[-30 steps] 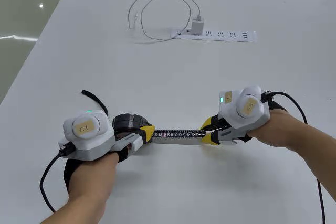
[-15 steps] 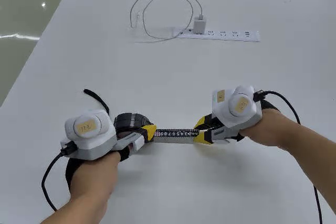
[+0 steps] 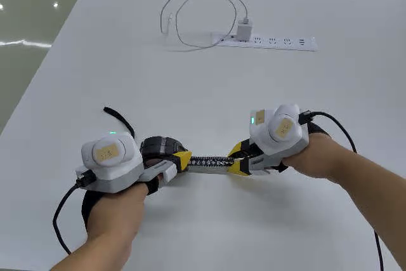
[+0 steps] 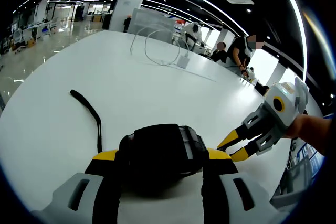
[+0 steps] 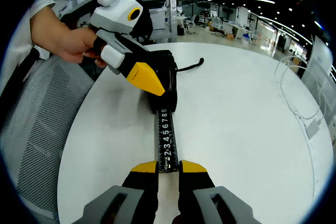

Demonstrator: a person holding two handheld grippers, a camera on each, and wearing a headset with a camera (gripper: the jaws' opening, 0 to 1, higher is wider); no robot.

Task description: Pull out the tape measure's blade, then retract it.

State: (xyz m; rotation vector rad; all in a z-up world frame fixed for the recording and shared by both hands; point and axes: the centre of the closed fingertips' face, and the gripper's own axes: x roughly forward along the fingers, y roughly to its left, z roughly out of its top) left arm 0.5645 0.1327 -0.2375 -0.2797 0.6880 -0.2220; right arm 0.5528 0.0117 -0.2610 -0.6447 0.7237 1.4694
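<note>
Since a second ago the right gripper (image 3: 236, 158) has been brought closer to the left gripper (image 3: 172, 164), and a shorter run of blade (image 3: 209, 162) is left exposed between them. The left side has stayed in place.

At the far left of the head view a grey floor (image 3: 32, 23) is seen beyond the edge of the white table (image 3: 209, 93). A black strap (image 3: 118, 119) lies on the table and curves towards the tape measure. The left gripper is held in the left hand (image 3: 117, 211) near the front edge, with a black cable (image 3: 60, 217) trailing from it. Its fingers (image 4: 105, 156) are closed on the tape measure's black case (image 3: 159, 147), one on each side, as is seen in the left gripper view. The case is held low over the table; contact with the surface cannot be told.

From the case the blade runs level to the right. In the right gripper view printed numerals are seen along it. Its free end is pinched between the yellow tips of the right gripper's fingers (image 5: 144, 168), which are closed on it. The right gripper is held in the right hand (image 3: 314, 157), and a black cable (image 3: 330, 116) leaves it to the right.

Farther back on the table, well apart from the grippers, a white cord (image 3: 190, 14) lies in loops. To its right a white charger (image 3: 244, 30) is plugged into the left end of a white power strip (image 3: 282, 42).
</note>
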